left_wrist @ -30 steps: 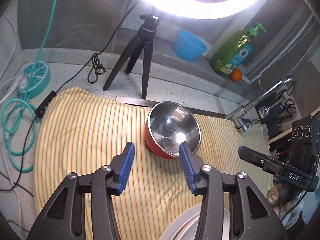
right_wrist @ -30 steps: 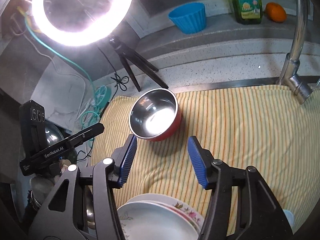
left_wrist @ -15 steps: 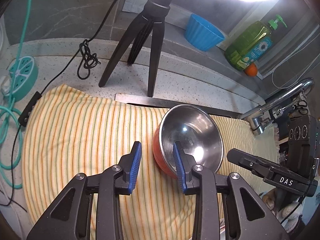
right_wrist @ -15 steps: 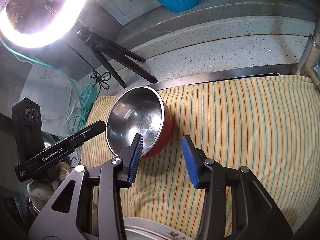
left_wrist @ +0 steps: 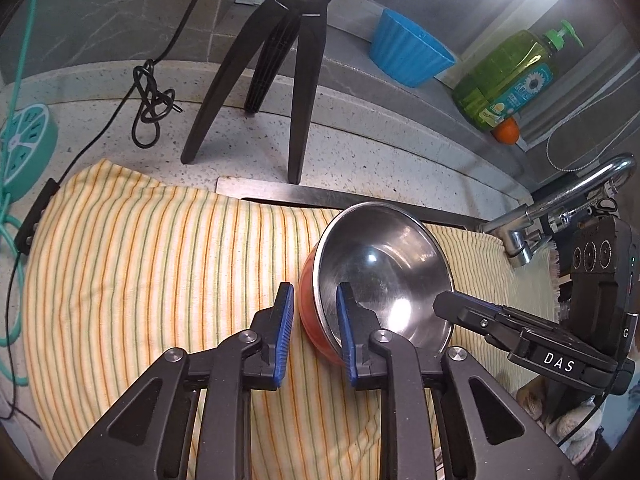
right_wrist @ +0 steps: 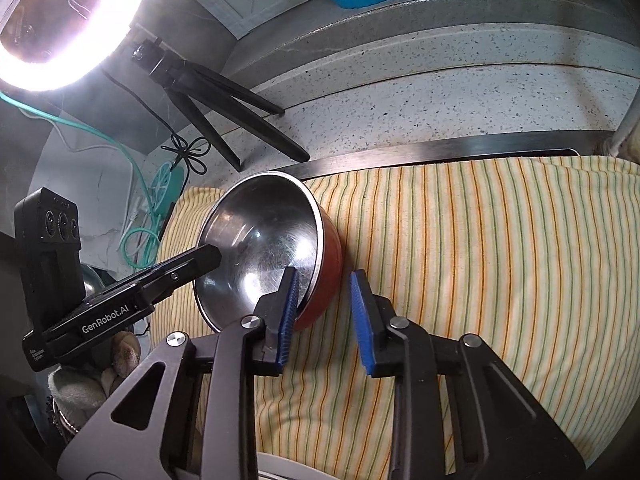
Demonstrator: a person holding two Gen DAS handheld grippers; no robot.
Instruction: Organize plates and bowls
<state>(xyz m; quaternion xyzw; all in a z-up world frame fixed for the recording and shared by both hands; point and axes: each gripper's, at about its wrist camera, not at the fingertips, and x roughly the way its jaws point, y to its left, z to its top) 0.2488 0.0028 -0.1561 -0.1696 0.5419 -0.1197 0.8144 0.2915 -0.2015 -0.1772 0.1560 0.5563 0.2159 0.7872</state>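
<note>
Striped cloth [left_wrist: 140, 264]; faucet [left_wrist: 560, 208] left-cam only

Left gripper [left_wrist: 314, 300]: angled downward, jaws closing around a rim.
Right gripper [right_wrist: 324, 284]: angled downward, jaws closing likewise.

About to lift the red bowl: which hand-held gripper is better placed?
Neither clearly: left hand-held gripper and right hand-held gripper both straddle opposite sides of the red bowl's rim, jaws closing.
</note>
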